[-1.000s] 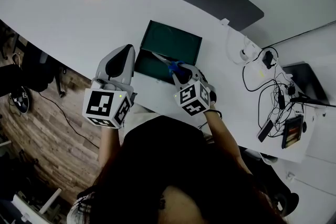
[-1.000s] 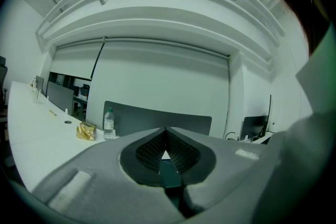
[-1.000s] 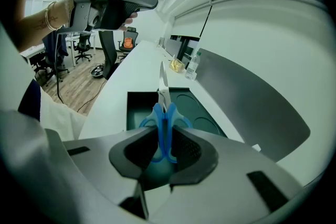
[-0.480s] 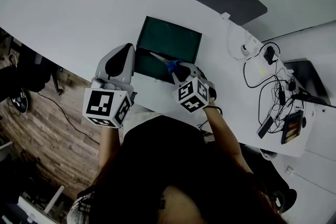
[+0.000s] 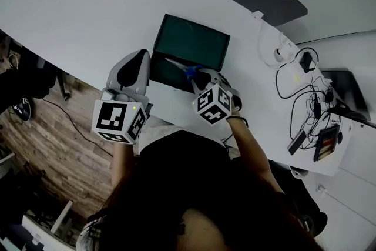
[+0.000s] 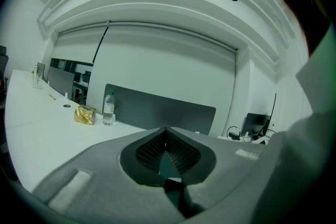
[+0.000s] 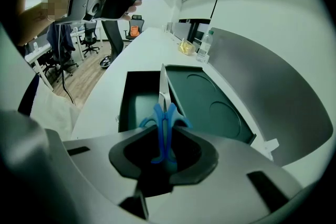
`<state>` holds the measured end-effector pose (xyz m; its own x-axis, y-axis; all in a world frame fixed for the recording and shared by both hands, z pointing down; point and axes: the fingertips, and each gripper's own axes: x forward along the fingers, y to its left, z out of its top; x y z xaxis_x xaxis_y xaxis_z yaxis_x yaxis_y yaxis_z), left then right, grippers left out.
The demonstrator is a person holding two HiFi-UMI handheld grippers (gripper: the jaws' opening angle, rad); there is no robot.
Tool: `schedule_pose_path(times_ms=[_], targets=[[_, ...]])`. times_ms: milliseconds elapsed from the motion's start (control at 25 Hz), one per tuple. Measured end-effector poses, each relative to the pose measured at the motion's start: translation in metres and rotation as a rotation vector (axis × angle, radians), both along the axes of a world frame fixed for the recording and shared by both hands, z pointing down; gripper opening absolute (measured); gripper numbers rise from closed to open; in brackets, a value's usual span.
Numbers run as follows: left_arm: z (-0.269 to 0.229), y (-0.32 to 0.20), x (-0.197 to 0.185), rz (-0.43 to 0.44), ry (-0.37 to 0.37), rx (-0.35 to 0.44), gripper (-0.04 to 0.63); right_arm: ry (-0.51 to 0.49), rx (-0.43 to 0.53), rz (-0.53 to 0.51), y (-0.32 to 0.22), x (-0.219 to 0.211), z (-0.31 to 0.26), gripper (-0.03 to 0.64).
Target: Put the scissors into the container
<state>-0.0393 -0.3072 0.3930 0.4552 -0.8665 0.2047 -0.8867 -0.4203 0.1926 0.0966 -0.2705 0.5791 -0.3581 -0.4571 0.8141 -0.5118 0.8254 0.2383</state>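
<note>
My right tongs (image 7: pixel 164 140) grip the blue scissors (image 7: pixel 163 113) over the green container (image 7: pixel 220 113). My left tongs (image 6: pixel 166 134) are clenched, empty, beside it.

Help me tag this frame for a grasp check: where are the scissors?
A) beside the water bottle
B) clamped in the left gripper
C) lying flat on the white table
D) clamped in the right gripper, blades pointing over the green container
D: the right gripper view shows the blue handles of the scissors pinched in the right gripper, with the blades reaching out over the green container.
</note>
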Motion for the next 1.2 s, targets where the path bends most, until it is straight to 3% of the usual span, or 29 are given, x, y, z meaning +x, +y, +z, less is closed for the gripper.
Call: schedule_pose_path(times_ms=[840, 1200], targets=[[0.026, -0.021, -0.001, 0.030, 0.016, -0.067, 0.011, 0.081, -0.112, -0.050, -0.004, -0.014, 0.031, 0.091], [0.038, -0.025, -0.005, 0.036, 0.022, -0.095, 0.011, 0.161, -0.170, -0.066, -0.004, -0.015, 0.042, 0.091]])
